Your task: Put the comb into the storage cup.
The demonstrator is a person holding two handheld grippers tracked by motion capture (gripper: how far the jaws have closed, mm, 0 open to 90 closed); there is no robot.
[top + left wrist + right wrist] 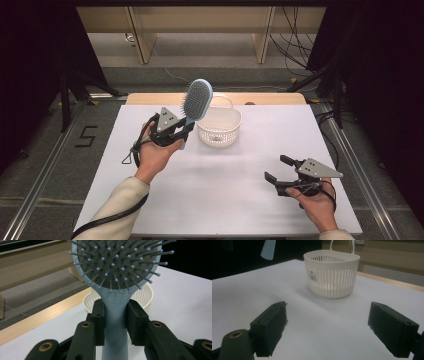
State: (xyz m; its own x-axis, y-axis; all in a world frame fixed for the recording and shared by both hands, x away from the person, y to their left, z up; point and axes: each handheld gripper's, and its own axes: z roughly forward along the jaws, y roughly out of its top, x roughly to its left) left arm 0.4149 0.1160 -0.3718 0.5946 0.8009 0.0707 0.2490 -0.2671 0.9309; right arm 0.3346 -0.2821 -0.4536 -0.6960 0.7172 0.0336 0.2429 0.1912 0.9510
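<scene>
**One hairbrush pinched in the left gripper, held up by the basket**

One pale blue hairbrush [196, 100] is up in the air, clear of the table, head tilted up and away, bristles facing the person. Its handle sits between the jaws of the left gripper [184, 131], both pads pressed against the handle sides, just below the head. In the left gripper view the brush head stands above the white slatted basket [218, 127], which stands on the white table [235, 200], just right of the left gripper and behind the brush. The right gripper [279, 169] is well apart, held low over the table at the near right, jaws spread wide with nothing between them, pointing toward the basket.
</scene>
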